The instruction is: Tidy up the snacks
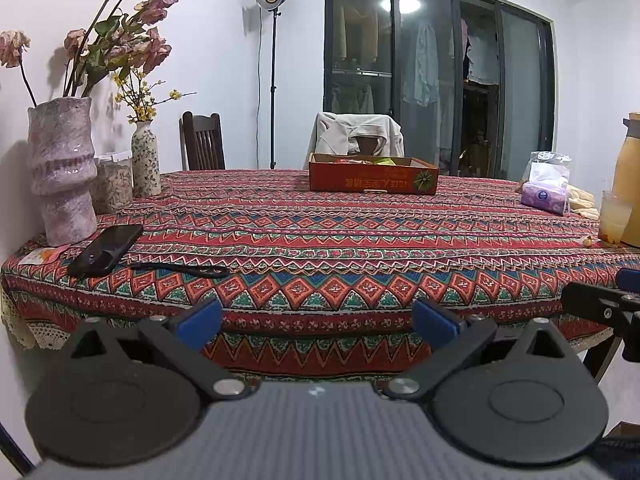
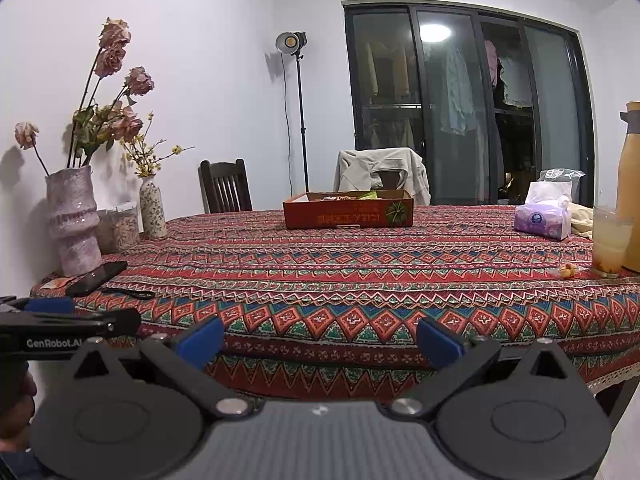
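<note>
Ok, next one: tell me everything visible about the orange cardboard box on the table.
The orange cardboard box is a shallow, open-topped tray with low walls, printed on its near side with yellow characters that read upside down and a green round emblem at the right end. It sits flat on the patterned tablecloth near the far edge, in front of a chair draped with a pale jacket. Colourful packets peek over its rim; what they are cannot be told. Nothing else touches it; both grippers are well short of it.

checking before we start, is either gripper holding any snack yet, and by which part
Nothing is held. The left gripper and right gripper are both open and empty, short of the table edge; the snack box sits untouched at the far side.
</note>
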Motion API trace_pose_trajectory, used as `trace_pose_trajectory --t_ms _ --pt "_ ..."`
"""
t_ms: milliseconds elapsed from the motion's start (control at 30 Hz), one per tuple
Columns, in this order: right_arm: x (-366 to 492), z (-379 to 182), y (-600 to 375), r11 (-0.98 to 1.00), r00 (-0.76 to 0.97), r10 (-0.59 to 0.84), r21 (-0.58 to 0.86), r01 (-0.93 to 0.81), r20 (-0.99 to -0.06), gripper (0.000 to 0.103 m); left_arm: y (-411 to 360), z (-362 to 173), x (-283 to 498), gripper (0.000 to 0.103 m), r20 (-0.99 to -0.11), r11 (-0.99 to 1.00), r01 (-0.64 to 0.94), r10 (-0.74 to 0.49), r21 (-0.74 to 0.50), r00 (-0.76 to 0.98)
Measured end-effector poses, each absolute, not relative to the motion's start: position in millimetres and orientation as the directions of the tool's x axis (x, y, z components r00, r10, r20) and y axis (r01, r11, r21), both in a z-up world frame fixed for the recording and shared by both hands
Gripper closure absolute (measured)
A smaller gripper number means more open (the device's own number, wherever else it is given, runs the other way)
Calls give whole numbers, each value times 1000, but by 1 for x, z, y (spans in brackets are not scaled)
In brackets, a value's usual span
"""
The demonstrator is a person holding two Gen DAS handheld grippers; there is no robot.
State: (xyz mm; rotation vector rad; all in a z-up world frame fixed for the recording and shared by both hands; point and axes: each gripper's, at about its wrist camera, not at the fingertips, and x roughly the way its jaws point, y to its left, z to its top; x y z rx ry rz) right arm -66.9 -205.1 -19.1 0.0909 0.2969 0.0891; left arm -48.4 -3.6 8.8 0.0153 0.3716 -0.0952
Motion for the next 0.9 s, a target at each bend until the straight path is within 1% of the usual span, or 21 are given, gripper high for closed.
trace_pose_trajectory --t_ms 900 --pt "-66 -19 -210 992 954 103 102 -77 -281 0 -4 11 -50 0 -344 995 101 -93 6 934"
